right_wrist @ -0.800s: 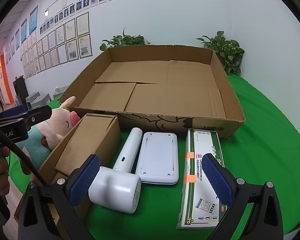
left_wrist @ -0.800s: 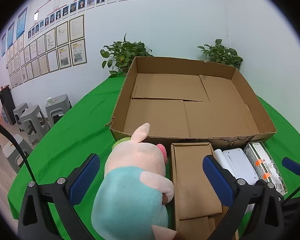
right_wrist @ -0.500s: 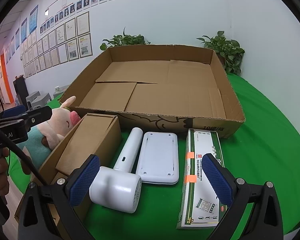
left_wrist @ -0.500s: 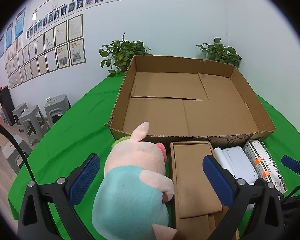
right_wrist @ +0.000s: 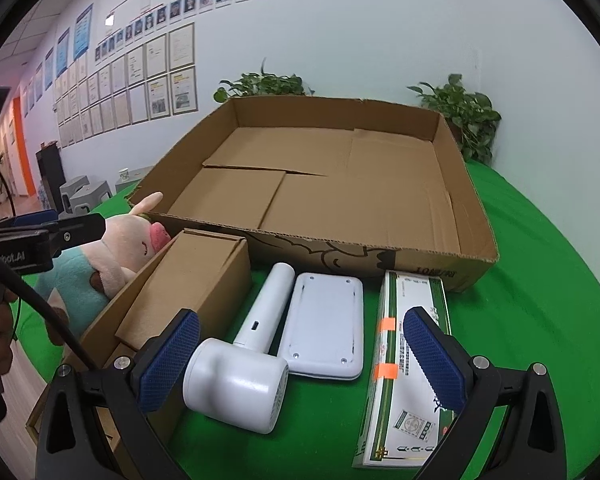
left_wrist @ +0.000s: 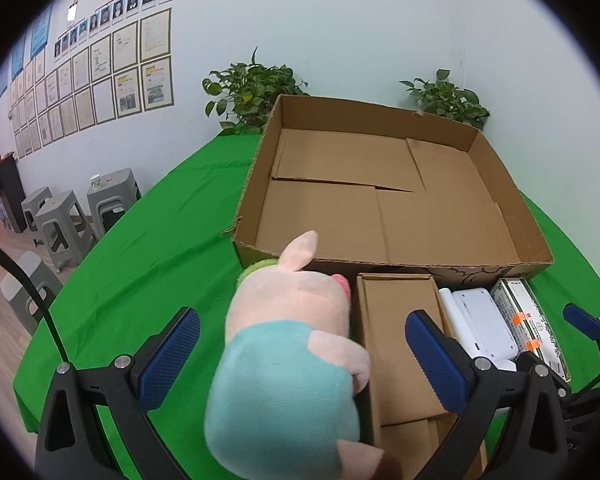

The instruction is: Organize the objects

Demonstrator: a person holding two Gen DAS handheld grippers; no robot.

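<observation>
Five things wait in a row on the green tabletop, all just in front of the big cardboard tray. The tray is wide and shallow, brown, with flat flaps for a floor and a black drawing on its front wall. Nothing lies inside it.

Farthest left of the tray's front wall is a soft pig toy. It is pale pink with a pointed ear, a darker pink snout and a light blue shirt. It leans against a small brown box that lies long and narrow with its flap tucked. Next to that box comes a white fan with a round head and a straight handle pointing at the tray. Beside the fan lies a flat white gadget with rounded corners and little screws. Last, at the tray's right corner, is a long green and white carton with two orange tape strips.

The left hand-held gripper is wide open, with the pig toy between its blue pads but not squeezed. The right hand-held gripper is wide open too, over the fan's head, the gadget and the carton, gripping nothing.
</observation>
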